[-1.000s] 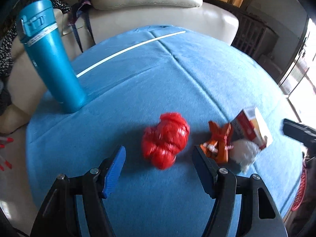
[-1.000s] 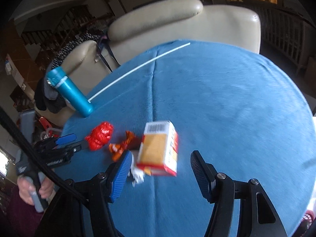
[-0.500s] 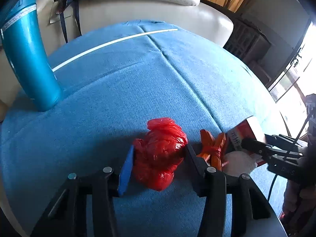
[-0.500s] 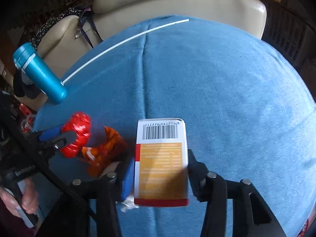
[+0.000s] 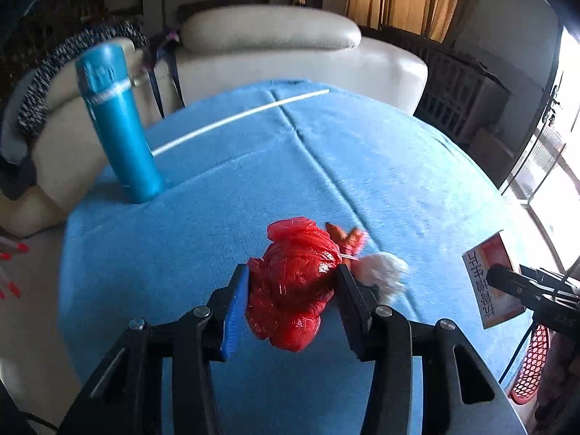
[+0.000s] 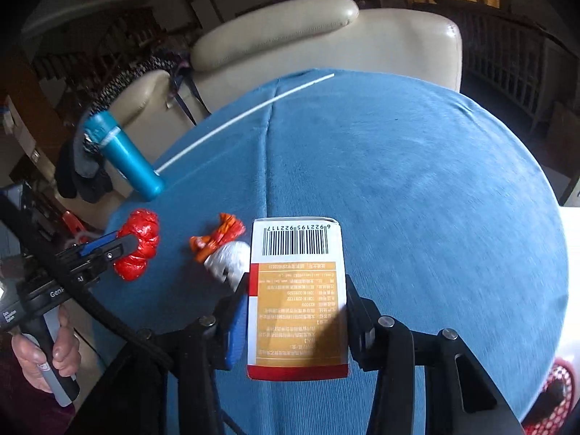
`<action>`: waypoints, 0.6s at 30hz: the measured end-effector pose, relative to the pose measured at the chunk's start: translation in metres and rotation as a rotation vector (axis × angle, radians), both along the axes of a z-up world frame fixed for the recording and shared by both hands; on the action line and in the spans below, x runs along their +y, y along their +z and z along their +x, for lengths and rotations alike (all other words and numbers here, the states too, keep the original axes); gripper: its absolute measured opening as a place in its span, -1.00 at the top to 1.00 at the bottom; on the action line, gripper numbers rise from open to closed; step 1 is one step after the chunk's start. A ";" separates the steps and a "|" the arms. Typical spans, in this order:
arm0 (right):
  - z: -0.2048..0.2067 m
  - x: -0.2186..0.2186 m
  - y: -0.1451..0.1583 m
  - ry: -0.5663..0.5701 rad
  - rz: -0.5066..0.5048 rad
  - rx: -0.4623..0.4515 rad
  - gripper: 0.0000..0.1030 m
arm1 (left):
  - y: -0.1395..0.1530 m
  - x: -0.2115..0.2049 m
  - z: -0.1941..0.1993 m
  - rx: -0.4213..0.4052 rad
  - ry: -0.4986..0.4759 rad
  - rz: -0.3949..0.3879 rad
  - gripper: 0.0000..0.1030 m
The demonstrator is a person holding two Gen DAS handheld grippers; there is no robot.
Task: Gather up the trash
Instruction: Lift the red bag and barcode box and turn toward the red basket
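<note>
Left gripper (image 5: 293, 286): fingers clamped on one crumpled red plastic bag (image 5: 295, 286), one finger on each side of it, bag held above the blue tablecloth (image 5: 253, 188).

Right gripper (image 6: 295, 311): fingers pinching one small cardboard box (image 6: 296, 297) by its long sides, barcode end pointing away from the camera. White top, orange label panel, red strip along the near end.

Landmark = teal flask (image 5: 117, 123), one, upright at the cloth's edge, next to the cream leather sofa (image 5: 290, 43).

Trash count on the cloth, 2 pieces left:
- one orange wrapper (image 6: 217, 235), twisted, out toward the middle of the cloth from the flask.
- one white crumpled wad (image 6: 228, 259), touching the orange wrapper on the side away from the flask.

Held trash, 2 pieces: red bag and box. In the right wrist view the red bag sits between the flask and the orange wrapper; the box is beyond the wad, farthest from the flask.

One white rod (image 5: 239, 121) lies flat across the far part of the cloth, one end close to the flask.

One red mesh basket (image 5: 531, 362) shows past the cloth's near edge, well apart from the flask; only part of it is in view.
</note>
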State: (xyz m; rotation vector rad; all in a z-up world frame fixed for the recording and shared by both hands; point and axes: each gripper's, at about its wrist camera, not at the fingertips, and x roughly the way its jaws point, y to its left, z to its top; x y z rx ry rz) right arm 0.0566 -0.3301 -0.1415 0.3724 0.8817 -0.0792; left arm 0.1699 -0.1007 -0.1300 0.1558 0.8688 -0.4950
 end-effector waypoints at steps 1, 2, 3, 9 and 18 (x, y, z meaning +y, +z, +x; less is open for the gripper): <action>-0.011 -0.002 0.004 -0.007 0.010 -0.013 0.07 | 0.006 -0.002 -0.010 -0.017 0.006 0.005 0.05; -0.020 -0.004 0.008 -0.012 0.018 -0.024 0.07 | 0.011 -0.004 -0.018 -0.033 0.013 0.013 0.05; -0.031 -0.007 0.013 -0.018 0.028 -0.039 0.07 | 0.016 -0.006 -0.027 -0.051 0.019 0.021 0.05; -0.079 -0.011 0.034 -0.035 0.047 -0.107 0.07 | 0.040 -0.023 -0.081 -0.175 0.034 0.065 0.05; -0.139 -0.010 0.061 -0.041 0.050 -0.212 0.07 | 0.070 -0.041 -0.140 -0.318 0.009 0.095 0.05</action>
